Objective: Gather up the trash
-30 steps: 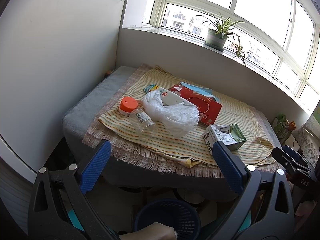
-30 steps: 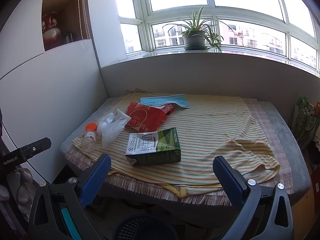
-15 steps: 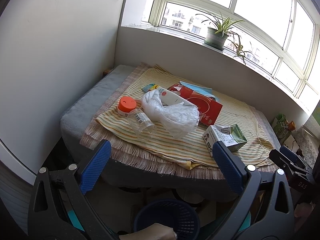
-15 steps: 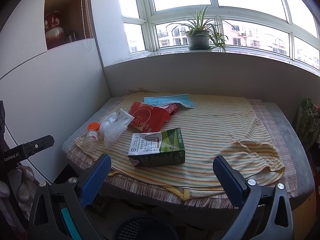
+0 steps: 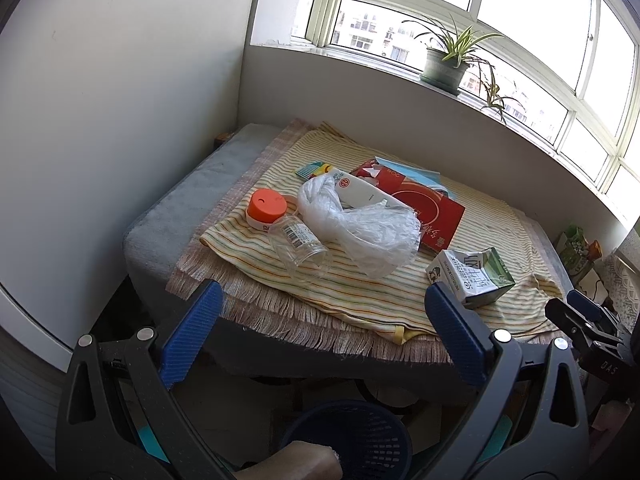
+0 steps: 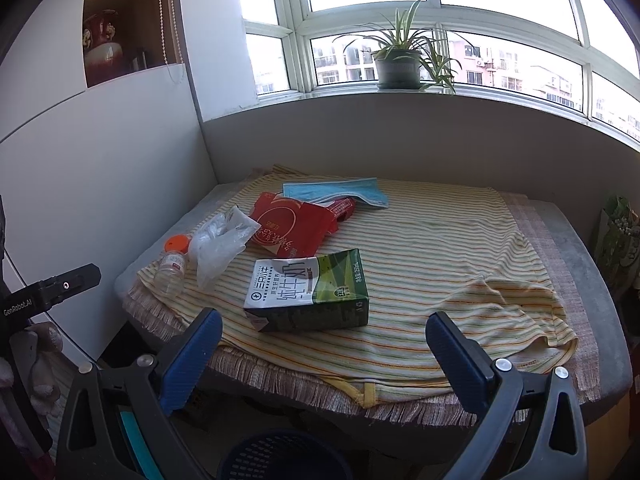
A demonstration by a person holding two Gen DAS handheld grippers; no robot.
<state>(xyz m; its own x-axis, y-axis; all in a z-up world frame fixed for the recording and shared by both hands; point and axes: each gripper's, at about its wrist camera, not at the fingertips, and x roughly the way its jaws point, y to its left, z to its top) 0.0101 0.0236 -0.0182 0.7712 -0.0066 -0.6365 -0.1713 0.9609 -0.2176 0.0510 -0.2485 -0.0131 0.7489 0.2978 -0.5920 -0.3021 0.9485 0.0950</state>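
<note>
Trash lies on a striped cloth (image 5: pixel 360 292) over a low table. A clear bottle with an orange cap (image 5: pixel 280 224) lies at the left, a crumpled clear plastic bag (image 5: pixel 360 228) beside it, then a red paper packet (image 5: pixel 428 208), a blue face mask (image 6: pixel 336 192) behind, and a green-and-white milk carton (image 6: pixel 308 292) on its side near the front. My left gripper (image 5: pixel 320 336) is open and empty, short of the table's front edge. My right gripper (image 6: pixel 324 344) is open and empty, just in front of the carton. A dark blue mesh basket (image 5: pixel 348 436) stands on the floor below.
A white wall (image 5: pixel 100 120) bounds the table's left side and a grey ledge (image 6: pixel 400 132) its back. A potted plant (image 6: pixel 400 64) stands on the windowsill. A green bag (image 6: pixel 616 240) stands to the right of the table. The basket also shows in the right wrist view (image 6: pixel 280 460).
Both grippers have drifted slightly toward the table, so the trash looks a little closer. Neither gripper has opened, shut or touched anything.
</note>
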